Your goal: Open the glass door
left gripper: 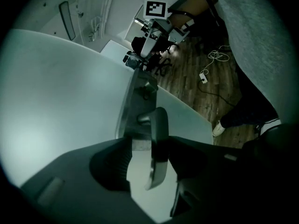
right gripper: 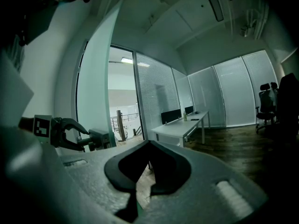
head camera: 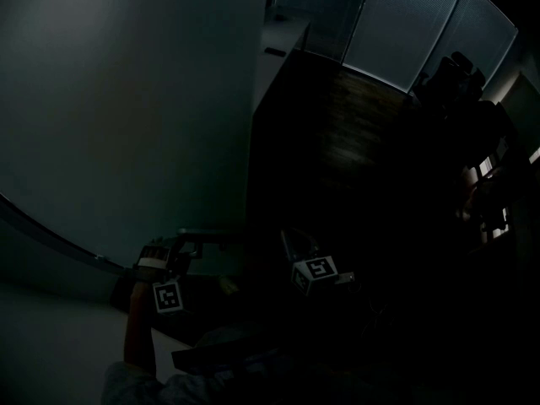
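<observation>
The frosted glass door fills the left of the dim head view. Its metal lever handle lies between the jaws of my left gripper. The handle rests near the right jaw, and a gap shows on the left jaw's side, so the gripper is open. In the right gripper view the left gripper curls like an open claw around the handle at the door's edge. My right gripper is shut and empty, hanging apart from the door, to the right of the left gripper.
Past the door's edge a lit hall with a railing shows. A white desk, office chairs and blinded windows stand in the room. Cables and a person's shoe lie on the wooden floor.
</observation>
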`<state>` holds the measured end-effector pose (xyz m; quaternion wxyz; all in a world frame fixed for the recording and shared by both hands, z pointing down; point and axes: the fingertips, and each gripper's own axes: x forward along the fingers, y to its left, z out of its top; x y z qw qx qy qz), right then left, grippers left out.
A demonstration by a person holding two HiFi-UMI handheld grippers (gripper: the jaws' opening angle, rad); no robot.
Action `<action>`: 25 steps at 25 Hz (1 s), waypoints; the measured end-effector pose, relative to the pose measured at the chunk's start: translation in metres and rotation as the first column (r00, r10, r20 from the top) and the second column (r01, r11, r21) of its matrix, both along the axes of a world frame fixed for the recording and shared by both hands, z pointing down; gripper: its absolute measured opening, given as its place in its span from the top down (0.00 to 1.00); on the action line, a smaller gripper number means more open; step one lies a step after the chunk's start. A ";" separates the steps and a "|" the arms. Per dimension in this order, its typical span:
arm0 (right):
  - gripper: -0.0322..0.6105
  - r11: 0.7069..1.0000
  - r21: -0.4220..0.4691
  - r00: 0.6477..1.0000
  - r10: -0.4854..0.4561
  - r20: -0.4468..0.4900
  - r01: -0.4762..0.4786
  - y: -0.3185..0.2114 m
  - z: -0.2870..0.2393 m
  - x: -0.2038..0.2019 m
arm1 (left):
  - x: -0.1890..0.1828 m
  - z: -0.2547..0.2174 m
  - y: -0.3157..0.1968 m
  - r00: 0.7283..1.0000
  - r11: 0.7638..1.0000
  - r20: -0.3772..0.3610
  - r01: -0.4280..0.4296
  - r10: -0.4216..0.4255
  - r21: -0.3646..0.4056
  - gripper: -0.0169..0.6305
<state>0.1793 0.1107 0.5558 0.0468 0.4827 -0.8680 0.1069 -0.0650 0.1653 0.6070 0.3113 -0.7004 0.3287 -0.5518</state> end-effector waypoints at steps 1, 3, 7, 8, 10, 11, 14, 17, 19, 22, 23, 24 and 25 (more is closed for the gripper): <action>0.95 1.000 0.001 1.000 0.001 -0.001 -0.001 0.000 0.000 0.000 | -0.001 -0.002 0.000 1.000 1.000 0.006 0.002 -0.003 0.008 0.59; 0.95 1.000 0.003 1.000 0.004 0.000 -0.004 0.000 0.001 0.001 | -0.001 -0.005 0.000 1.000 1.000 0.010 0.011 -0.011 0.030 0.55; 0.95 1.000 0.001 1.000 0.006 0.003 -0.006 0.000 0.002 0.002 | -0.002 -0.012 0.004 1.000 0.999 -0.013 0.026 -0.026 0.040 0.48; 0.95 1.000 0.000 1.000 0.006 0.004 -0.006 0.000 0.002 0.002 | -0.002 -0.015 0.006 0.999 0.999 -0.022 0.024 -0.023 0.038 0.48; 0.95 1.000 0.001 1.000 0.007 0.001 -0.007 0.000 0.003 0.003 | 0.000 -0.021 0.011 0.999 0.999 -0.047 0.021 -0.019 0.035 0.48; 0.95 1.000 0.002 1.000 0.007 0.000 -0.007 0.000 0.004 0.003 | 0.001 -0.024 0.014 0.998 0.999 -0.062 0.020 -0.018 0.034 0.48; 0.95 1.000 0.004 1.000 0.008 -0.004 -0.008 0.000 0.007 0.004 | 0.004 -0.034 0.023 0.992 0.999 -0.129 0.023 -0.019 0.032 0.47; 0.95 1.000 0.001 1.000 0.009 -0.006 -0.009 0.001 0.011 0.004 | 0.005 -0.043 0.028 0.971 0.999 -0.236 0.039 -0.029 0.037 0.47; 0.95 1.000 0.002 1.000 0.007 -0.009 -0.007 0.001 0.013 0.004 | 0.009 -0.055 0.028 0.936 0.998 -0.350 0.057 -0.038 0.042 0.48; 0.95 1.000 -0.002 1.000 0.003 -0.007 -0.003 0.004 0.010 0.002 | 0.017 -0.080 0.027 0.863 0.994 -0.504 0.086 -0.040 0.068 0.52; 0.95 1.000 -0.003 1.000 0.002 -0.006 -0.002 0.005 0.008 0.001 | 0.020 -0.087 0.027 0.832 0.993 -0.554 0.093 -0.036 0.074 0.54; 0.95 1.000 -0.003 1.000 0.001 -0.005 -0.001 0.007 0.007 0.001 | 0.024 -0.093 0.028 0.795 0.992 -0.606 0.098 -0.032 0.076 0.56; 0.95 1.000 0.002 1.000 0.002 -0.004 -0.002 0.008 0.005 0.001 | 0.027 -0.099 0.029 0.752 0.991 -0.658 0.106 -0.030 0.076 0.58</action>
